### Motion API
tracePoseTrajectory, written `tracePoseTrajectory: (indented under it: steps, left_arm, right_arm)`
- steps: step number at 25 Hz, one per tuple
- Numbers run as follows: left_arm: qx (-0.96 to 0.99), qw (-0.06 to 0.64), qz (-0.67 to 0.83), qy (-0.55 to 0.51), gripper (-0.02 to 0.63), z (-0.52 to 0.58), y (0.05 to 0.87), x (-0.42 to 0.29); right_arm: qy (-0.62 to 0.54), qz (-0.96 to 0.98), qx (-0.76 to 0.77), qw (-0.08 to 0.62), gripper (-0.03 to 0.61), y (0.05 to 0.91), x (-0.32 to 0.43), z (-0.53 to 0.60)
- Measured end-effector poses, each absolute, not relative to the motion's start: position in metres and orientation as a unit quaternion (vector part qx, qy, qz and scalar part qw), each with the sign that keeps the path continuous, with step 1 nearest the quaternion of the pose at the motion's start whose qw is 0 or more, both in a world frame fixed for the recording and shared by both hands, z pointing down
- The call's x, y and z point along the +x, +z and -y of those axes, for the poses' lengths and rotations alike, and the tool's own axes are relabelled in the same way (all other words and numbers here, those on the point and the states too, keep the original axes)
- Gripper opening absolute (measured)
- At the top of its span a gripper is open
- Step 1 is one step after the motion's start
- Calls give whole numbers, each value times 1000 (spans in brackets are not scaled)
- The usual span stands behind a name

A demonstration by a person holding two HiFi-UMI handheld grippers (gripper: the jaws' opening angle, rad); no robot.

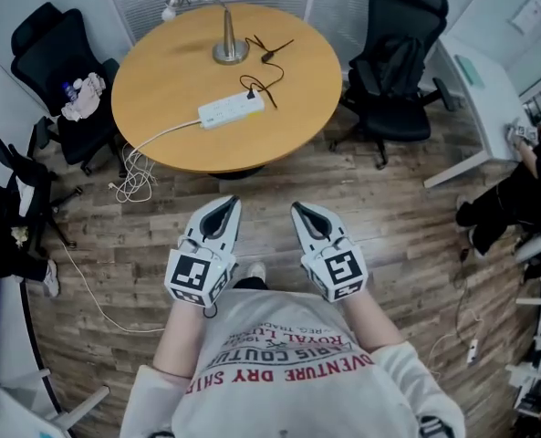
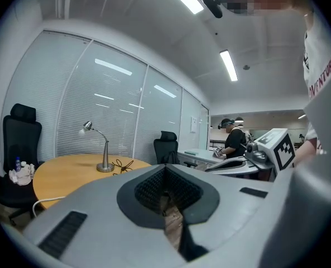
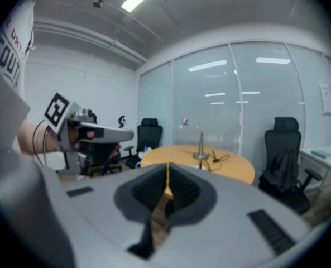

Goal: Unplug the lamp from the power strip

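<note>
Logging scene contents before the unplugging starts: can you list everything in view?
table: one, round wooden, ahead
lamp: one, silver, table's far side
power strip: one, white, table's near side, black plug in
cable: one, white, strip to floor
office chairs: two, black, flanking table
desk: one, white, right
bystander: one, dark clothes, right edge
left gripper: grey, shut, empty
right gripper: grey, shut, empty

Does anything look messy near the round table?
Yes. The white cable from the power strip drops off the table into a tangled heap on the floor, and the lamp has its black cord in loose loops.
</note>
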State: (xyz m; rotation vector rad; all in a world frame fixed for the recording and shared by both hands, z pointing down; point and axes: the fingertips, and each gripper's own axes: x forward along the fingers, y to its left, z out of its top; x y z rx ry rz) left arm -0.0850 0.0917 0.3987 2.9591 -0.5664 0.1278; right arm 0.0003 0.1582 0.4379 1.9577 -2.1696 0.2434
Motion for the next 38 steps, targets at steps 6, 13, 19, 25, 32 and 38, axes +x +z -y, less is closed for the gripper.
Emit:
tracePoseTrajectory:
  steps: [6,13,19,25,32,38]
  left_arm:
    - [976,78,199,47,28,-37,406,-74]
    - [967,86,231,63,28,11,425,-55]
    - [951,88,290,67,28,64,440,-29]
    - [930,95,348,71,28,120,442,10]
    - [900,109,415,84,28,172,459,52]
    - [875,135,449,118,28,202,495,57]
  right_arm:
    - [90,739,660,106,31,439,19,-102]
    - [97,764,629,108,31,453,39,-37]
    - [94,799,584,105,31,463,73,35]
    - [75,838,529,112,31,457,116,110]
    - [93,867,470,139,31,479,168,177]
    - [115,885,404,198,31,513,170,201]
